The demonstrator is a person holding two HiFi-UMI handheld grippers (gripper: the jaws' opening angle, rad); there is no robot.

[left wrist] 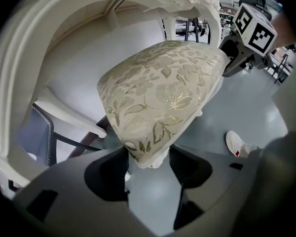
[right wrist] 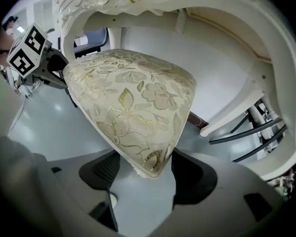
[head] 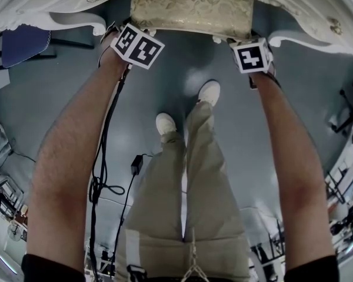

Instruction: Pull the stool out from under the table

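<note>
two shoes (head: pixel 209 91) stand on the grey floor (head: pixel 182 69) in front of the stool (head: pixel 191 10), well apart from it. this leaves free floor for the stool to travel toward the person.

the left gripper (left wrist: pixel 148 158) is clenched on the stool's front left corner. the cushion corner sits between the jaws, with both jaws against the fabric. the right gripper (right wrist: pixel 147 168) is clenched in the same way on the stool's front right corner. one gripper per corner is judged deliberate: a symmetric hold lets the pull run straight and keeps the stool from turning against the desk (head: pixel 41 10). the padded seat edge is the part of the stool that faces the person, hence the hold there.

the stool sits in the knee opening of the white carved desk. most of its seat lies beneath the desk top, and only a front strip shows in the head view. the task is judged to be at its start: grip made, pull not yet done.

the next move calls for a level draw away from the desk. risk: the soft upholstery may slip from the jaws.

a blue chair (head: pixel 23 43) stands to the stool's left, off the pull path.
</note>
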